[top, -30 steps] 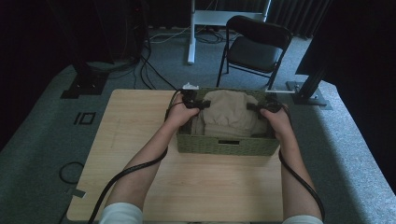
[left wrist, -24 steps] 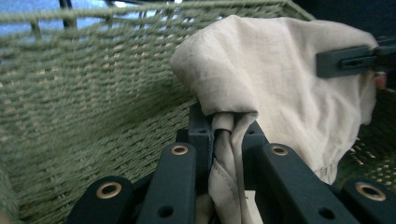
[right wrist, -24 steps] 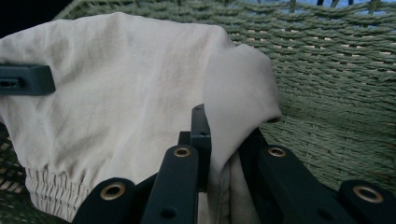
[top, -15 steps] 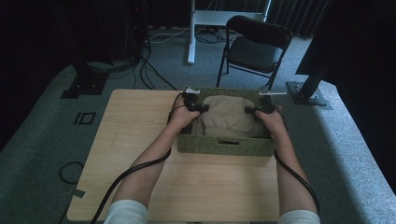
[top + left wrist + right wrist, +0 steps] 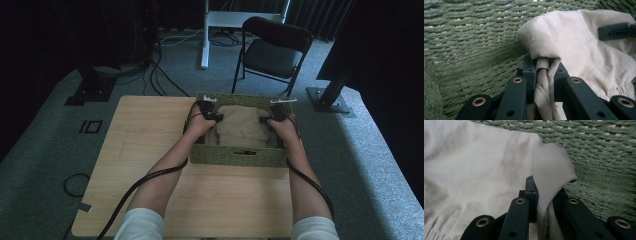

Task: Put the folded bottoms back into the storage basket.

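Beige cloth (image 5: 243, 126) already down inside the green woven basket (image 5: 240, 156) on the table (image 5: 145, 140), left gripper (image 5: 544, 72) and right gripper (image 5: 544, 195) each clamped on a bunched corner, only letting go and pulling out looks left

Both hands (image 5: 200, 124) have lowered the beige cloth (image 5: 243, 126) into the basket (image 5: 239, 156).

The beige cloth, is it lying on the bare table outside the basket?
No, the beige cloth lies inside the green woven basket.
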### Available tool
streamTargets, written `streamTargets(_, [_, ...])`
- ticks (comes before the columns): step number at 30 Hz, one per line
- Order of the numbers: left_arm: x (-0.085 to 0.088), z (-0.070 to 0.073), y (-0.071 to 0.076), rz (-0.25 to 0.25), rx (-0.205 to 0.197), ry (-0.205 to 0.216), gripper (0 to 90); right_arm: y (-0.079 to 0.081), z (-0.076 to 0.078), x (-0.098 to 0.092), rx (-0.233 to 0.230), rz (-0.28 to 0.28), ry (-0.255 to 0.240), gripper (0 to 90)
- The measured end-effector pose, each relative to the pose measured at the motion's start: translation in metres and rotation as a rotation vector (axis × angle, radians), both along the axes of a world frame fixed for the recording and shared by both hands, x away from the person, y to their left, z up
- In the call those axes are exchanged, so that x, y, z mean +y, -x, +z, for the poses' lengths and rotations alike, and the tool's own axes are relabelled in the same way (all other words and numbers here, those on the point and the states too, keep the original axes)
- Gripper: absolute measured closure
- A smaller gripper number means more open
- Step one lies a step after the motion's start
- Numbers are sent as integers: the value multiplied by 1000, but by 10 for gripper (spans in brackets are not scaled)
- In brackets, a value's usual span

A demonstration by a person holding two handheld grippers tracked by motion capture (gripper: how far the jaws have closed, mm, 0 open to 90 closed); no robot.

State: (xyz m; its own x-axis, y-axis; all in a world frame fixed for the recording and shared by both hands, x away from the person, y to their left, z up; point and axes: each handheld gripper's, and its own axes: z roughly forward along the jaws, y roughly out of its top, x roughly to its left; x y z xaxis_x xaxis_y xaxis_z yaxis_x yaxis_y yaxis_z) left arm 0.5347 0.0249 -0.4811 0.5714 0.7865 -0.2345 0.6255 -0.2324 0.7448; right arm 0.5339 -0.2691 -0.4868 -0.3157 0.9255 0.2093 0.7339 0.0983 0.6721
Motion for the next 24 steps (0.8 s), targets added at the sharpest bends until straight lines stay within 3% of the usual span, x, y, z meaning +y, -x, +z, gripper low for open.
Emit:
streamTargets(8, [-3,-7,-5,12,9,-32,750,-10,-9,8,36,-5,49,780])
streamTargets(9, [-4,-11,-7,16,11,-56,694,-11,-10,8,40,-14,40,703])
streamTargets(13, [-6,-13,-8,23,7,-66,619,-12,-12,6,35,-26,50,621])
streamTargets(16, [-7,-15,-8,42,4,-77,427,-12,-12,5,17,-36,41,484])
streamTargets(18, [-6,-13,-8,56,-22,-95,380,-11,-10,4,5,-33,38,430])
streamTargets(20, [-7,-11,-8,57,-28,-96,364,-11,-9,4,1,-39,30,403])
streamTargets(21, [-8,-7,-6,56,-49,-84,286,-10,-6,5,-15,-22,18,330])
streamTargets(24, [-11,-1,-4,33,-65,-57,269,-9,2,5,-26,-21,-10,269])
